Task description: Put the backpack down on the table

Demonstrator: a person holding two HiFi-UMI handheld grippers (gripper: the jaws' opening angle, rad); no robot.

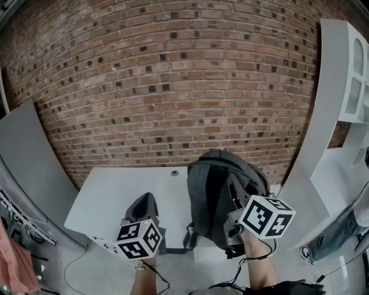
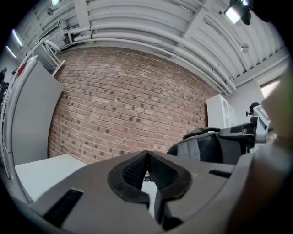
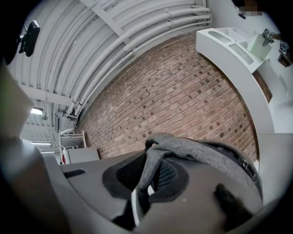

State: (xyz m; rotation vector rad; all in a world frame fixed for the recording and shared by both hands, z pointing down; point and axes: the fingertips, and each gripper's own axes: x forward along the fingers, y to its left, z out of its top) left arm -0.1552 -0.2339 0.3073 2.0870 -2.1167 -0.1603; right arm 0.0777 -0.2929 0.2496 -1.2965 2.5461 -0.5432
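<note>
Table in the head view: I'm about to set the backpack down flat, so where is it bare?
The white rectangular table is bare from its left edge to the dark grey fabric backpack, bar the left gripper over its near edge. The right end is crowded: the backpack and the right gripper gripping it.

Brick wall all across the back. Grey panel on the left, white shelf unit on the right. Someone's jeans leg at the right edge. Pipes and a lamp overhead.
</note>
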